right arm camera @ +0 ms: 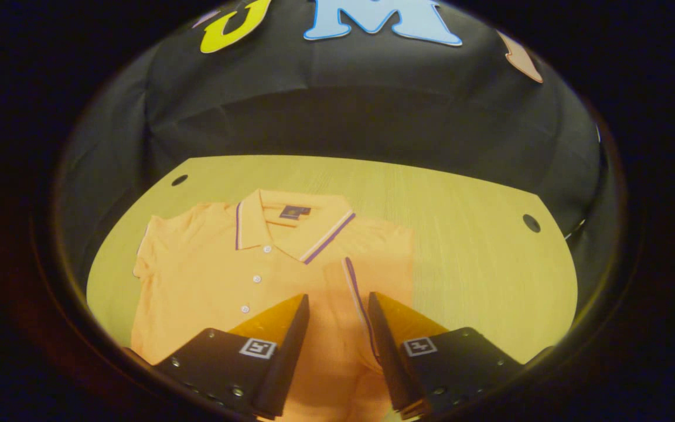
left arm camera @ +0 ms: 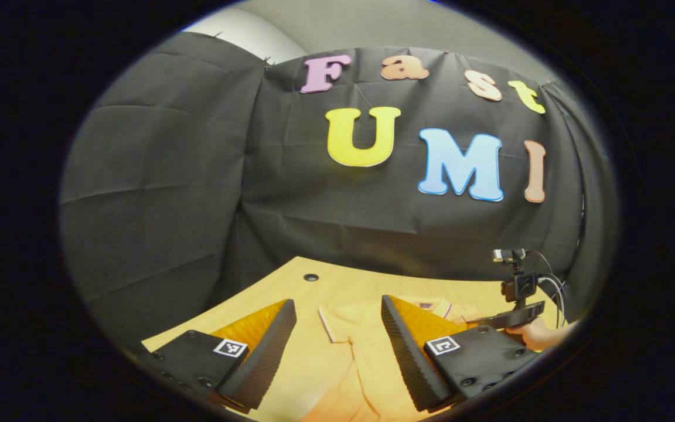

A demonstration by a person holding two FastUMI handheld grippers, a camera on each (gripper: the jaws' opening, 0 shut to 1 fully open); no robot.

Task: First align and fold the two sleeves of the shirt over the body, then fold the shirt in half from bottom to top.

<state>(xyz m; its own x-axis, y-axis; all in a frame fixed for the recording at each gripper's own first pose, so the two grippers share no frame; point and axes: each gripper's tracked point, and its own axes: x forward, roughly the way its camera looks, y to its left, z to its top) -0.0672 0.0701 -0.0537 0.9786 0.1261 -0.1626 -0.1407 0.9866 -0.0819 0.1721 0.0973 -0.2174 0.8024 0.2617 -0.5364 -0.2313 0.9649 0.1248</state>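
A pale yellow wood-grain table (right arm camera: 466, 199) with small round dark holes near its far corners (right arm camera: 531, 223) stands against a wall of creased black cloth (left arm camera: 156, 176) pinned along its top edge. Above the cloth shows a plain grey-white wall (left arm camera: 372, 23), dimly and warmly lit.

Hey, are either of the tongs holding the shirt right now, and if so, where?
Nothing is held. Both the left tongs and right tongs are open above the shirt.
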